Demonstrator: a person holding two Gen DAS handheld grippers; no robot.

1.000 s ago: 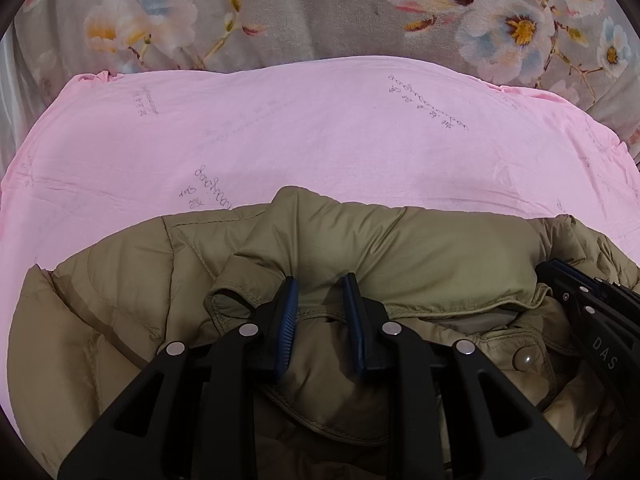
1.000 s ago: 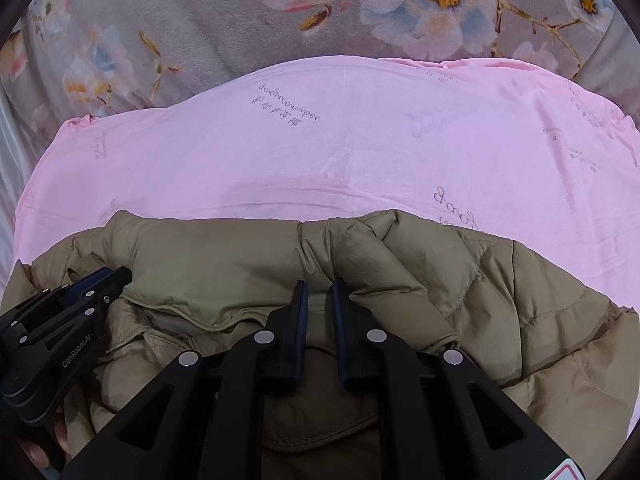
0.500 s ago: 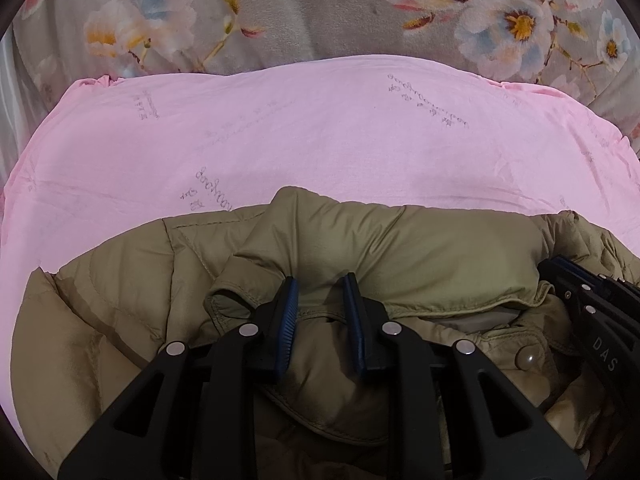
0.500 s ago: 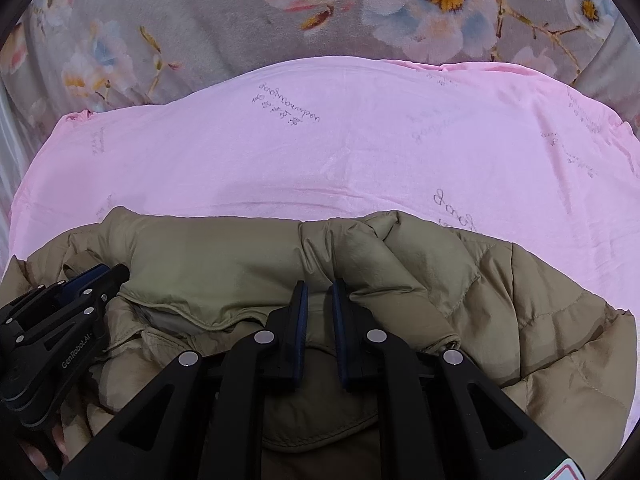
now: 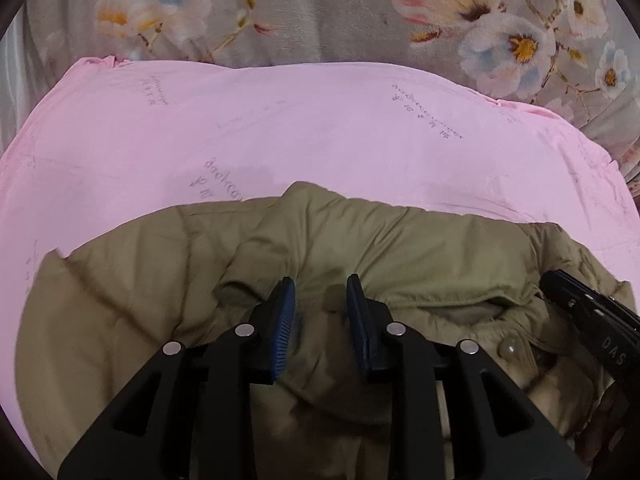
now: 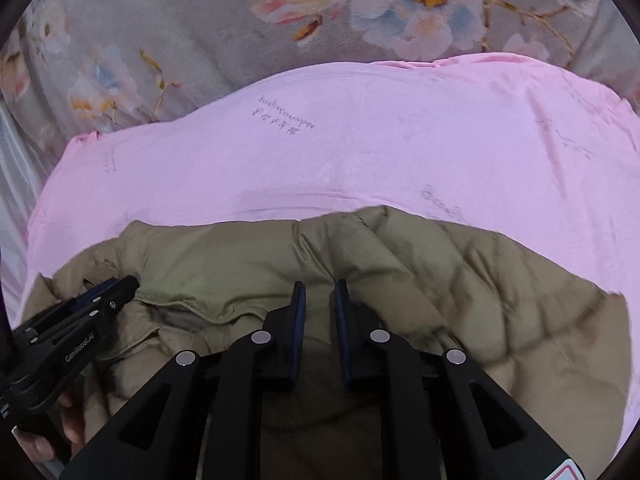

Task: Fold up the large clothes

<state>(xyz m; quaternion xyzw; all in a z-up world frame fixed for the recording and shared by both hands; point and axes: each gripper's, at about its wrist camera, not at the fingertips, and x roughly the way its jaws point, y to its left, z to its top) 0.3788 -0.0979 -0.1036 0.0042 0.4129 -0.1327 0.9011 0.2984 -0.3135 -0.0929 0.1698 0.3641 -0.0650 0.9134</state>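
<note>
Left gripper [image 5: 320,290]: jaws set a moderate way apart, with a fold of the olive padded jacket [image 5: 400,248] bulging up between the blue-ribbed pads [image 5: 285,320]. Fabric fills the gap and appears to touch both pads; a firm pinch cannot be confirmed from this angle.

Right gripper [image 6: 320,292]: jaws narrower than the left pair, a slim gap between them. A ridge of the jacket [image 6: 460,276] sits in that gap, pressed from both sides.

Jacket position: directly under and ahead of both finger pairs, lying on the pink sheet [image 5: 320,128]. The collar band runs crosswise from one pair of fingers to the other. Quilted shoulder panels spread outward beyond each gripper's outer finger.

Collar opening: a paler lining shows just right of the left gripper's right finger.

Snap button [image 5: 507,347]: on the jacket front, beside the left gripper's right linkage arm.

Gripper spacing: each one shows at the edge of the other's view, level with the fingers and near them, both on the collar region.

Operator's hand [image 6: 60,432]: fingertips visible low in the right wrist view, around the left gripper's body.

Background: the pink sheet carries faint script print; past the fingers and beyond its far edge lies a grey floral blanket [image 6: 180,32].
</note>
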